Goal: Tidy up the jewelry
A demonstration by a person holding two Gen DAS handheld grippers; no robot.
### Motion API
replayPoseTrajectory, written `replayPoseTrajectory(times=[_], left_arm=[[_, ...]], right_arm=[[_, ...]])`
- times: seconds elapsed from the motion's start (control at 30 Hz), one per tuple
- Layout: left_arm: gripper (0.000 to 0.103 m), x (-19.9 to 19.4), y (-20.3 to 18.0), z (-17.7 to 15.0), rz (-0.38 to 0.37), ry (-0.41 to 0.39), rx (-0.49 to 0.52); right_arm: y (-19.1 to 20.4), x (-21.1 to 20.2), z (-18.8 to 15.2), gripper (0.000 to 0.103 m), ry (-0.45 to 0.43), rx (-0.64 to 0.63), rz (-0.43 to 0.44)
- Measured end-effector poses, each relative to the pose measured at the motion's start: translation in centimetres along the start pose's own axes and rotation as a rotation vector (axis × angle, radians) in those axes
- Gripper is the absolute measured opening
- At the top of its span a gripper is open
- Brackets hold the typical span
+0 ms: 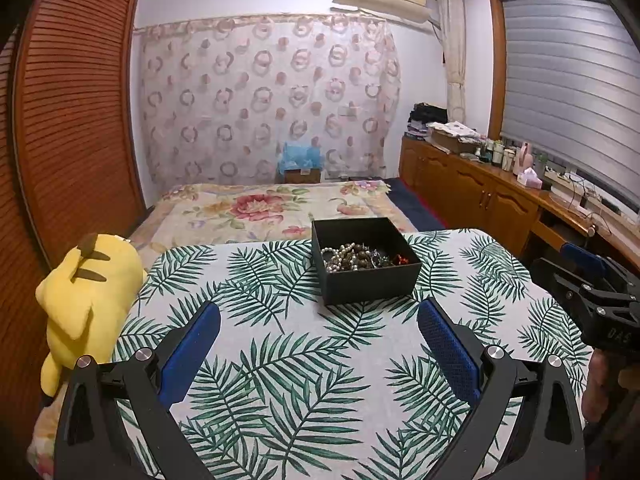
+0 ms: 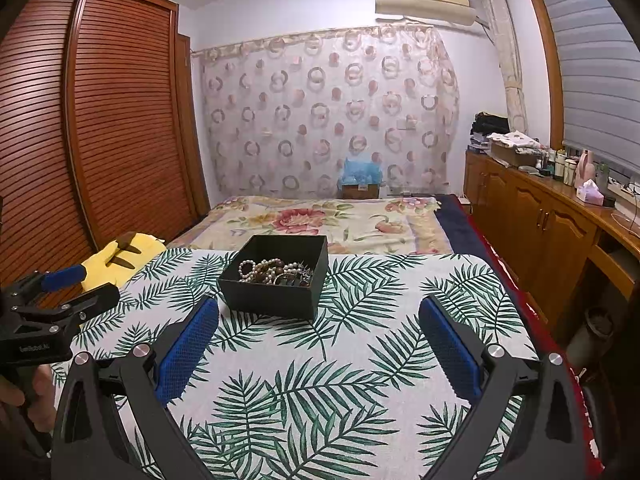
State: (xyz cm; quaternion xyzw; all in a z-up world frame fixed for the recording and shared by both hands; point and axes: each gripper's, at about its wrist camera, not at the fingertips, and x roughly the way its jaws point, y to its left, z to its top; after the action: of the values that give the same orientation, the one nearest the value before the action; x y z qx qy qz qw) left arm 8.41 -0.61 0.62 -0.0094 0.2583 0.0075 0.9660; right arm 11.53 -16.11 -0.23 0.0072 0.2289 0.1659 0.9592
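Note:
A black open box (image 1: 370, 286) stands on the palm-leaf tablecloth (image 1: 280, 360), holding a heap of jewelry (image 1: 356, 257): pearl strands, brown beads and a small red piece. The box also shows in the right wrist view (image 2: 272, 300), with the jewelry (image 2: 276, 271) inside. My left gripper (image 1: 319, 310) is open and empty, just short of the box. My right gripper (image 2: 319, 306) is open and empty, with the box ahead to its left. The right gripper shows at the right edge of the left wrist view (image 1: 592, 280); the left gripper shows at the left edge of the right wrist view (image 2: 76, 280).
A yellow plush toy (image 1: 88, 288) lies at the table's left edge. Behind the table is a bed with a floral blanket (image 1: 272, 208). A louvred wooden wardrobe (image 1: 72, 120) stands at left, a cluttered wooden cabinet (image 1: 480, 184) at right.

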Motion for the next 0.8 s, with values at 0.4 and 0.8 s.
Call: replayPoseTrajectory(times=[0.4, 0.8], left_arm=[[0.095, -0.17, 0.07, 0.25, -0.002, -0.005, 0.0], [0.095, -0.56, -0.33, 0.97, -0.004, -0.011, -0.003]], right_arm=[[-0.01, -0.02, -0.02, 0.101, -0.003, 0.001, 0.0], [-0.02, -0.01, -0.07, 0.101, -0.004, 0.001, 0.0]])
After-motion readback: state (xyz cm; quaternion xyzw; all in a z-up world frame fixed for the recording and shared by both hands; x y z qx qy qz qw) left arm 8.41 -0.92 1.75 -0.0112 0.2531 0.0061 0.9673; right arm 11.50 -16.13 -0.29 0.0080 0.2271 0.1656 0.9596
